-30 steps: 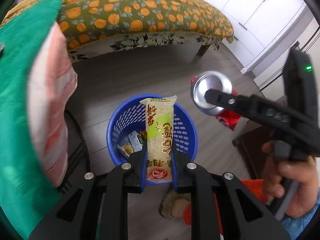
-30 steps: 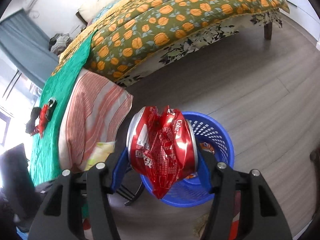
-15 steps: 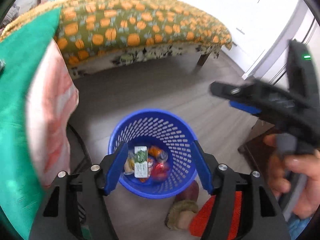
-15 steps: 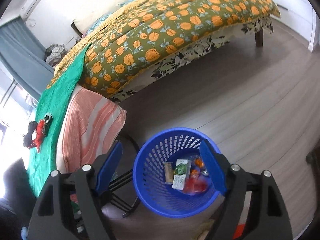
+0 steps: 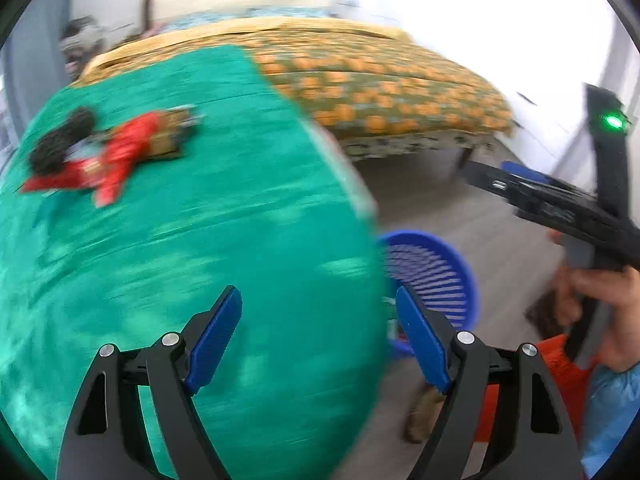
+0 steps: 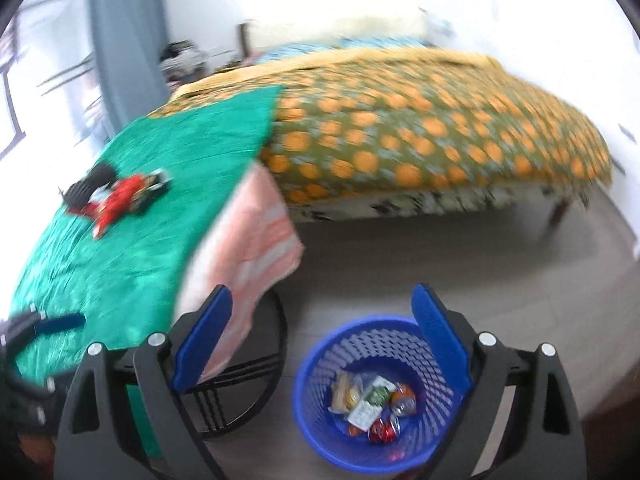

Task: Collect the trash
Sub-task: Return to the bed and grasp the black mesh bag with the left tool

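— While the left gripper (image 5: 318, 336) gapes with nothing between its blue pads, what lies ahead?
— A crinkled green cloth (image 5: 180, 240) with red wrappers (image 5: 116, 156) far ahead-left; the round blue mesh basket (image 5: 448, 268) sits just right.
— And the right gripper (image 6: 322, 334)?
— Spread wide, empty too. Below its right finger, that basket (image 6: 320, 408) holds a crushed red can (image 6: 382, 429), packets (image 6: 368, 402), wrappers.

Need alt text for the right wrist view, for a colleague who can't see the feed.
The open, empty right gripper hangs above a blue basket on the floor holding wrappers and a crushed red can. Left, red and black trash lies on a green cloth.
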Demonstrator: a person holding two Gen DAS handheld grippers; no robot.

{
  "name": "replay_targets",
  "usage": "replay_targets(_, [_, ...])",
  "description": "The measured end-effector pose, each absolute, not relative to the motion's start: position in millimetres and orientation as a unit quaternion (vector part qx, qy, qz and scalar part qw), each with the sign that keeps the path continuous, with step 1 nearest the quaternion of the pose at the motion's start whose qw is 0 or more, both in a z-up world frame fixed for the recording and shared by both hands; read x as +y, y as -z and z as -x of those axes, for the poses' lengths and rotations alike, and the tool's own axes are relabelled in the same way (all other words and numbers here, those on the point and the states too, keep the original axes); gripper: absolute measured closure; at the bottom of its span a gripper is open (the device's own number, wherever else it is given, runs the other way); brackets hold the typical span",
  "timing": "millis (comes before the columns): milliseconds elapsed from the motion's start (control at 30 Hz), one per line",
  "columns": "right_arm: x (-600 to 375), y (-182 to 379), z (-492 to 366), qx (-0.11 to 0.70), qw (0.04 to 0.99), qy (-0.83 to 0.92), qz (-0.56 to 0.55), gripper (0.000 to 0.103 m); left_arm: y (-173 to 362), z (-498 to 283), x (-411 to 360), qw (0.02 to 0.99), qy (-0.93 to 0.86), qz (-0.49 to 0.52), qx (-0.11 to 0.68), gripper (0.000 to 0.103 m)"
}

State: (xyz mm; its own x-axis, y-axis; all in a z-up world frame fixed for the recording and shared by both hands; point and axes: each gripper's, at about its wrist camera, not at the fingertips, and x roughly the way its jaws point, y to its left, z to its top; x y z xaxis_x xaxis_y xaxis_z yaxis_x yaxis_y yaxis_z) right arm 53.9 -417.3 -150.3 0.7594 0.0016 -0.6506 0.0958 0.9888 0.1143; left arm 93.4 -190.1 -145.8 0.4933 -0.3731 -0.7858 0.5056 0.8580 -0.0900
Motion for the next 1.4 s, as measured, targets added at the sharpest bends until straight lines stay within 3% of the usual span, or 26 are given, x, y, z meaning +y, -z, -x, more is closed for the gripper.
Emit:
replay_targets(267, [-307,156,-74,0.351,0.935,-0.053,-0.005,0.014,145,-122,-64,0.89,0.134,-0.051,0.433,0.017])
replay_targets(467, [-228,163,-103,0.384,0.918,-0.1,0.012,0.014,144,-142,-18,0.889,0.109,-0.023,0.445,0.017])
replay_targets(833, [-174,188,-131,0.414,0.902,-0.113,0.046,0.01,88,-221,-13,0.903,0.133,-0.064,0.402,0.013])
replay_targets(1100, [-177,188,-127,0.41,0.904,-0.111,0.05,0.011,95,-318,-30,0.877,0.142,-0.058,0.455,0.014])
replay_targets(1167, [-176,188,-127,0.41,0.904,-0.111,0.051,0.011,99,-330,-33,0.874,0.144,-0.058,0.461,0.021])
replay_targets(1233, [-176,187,-128,0.41,0.904,-0.111,0.052,0.011,104,-337,-37,0.869,0.145,-0.062,0.468,0.038])
replay_targets(1267, [-176,187,-128,0.41,0.904,-0.111,0.051,0.011,106,-339,-38,0.868,0.144,-0.064,0.47,0.058])
replay_targets(1400, [-175,187,-128,0.41,0.904,-0.112,0.051,0.011,100,-329,-30,0.88,0.133,-0.046,0.453,0.065])
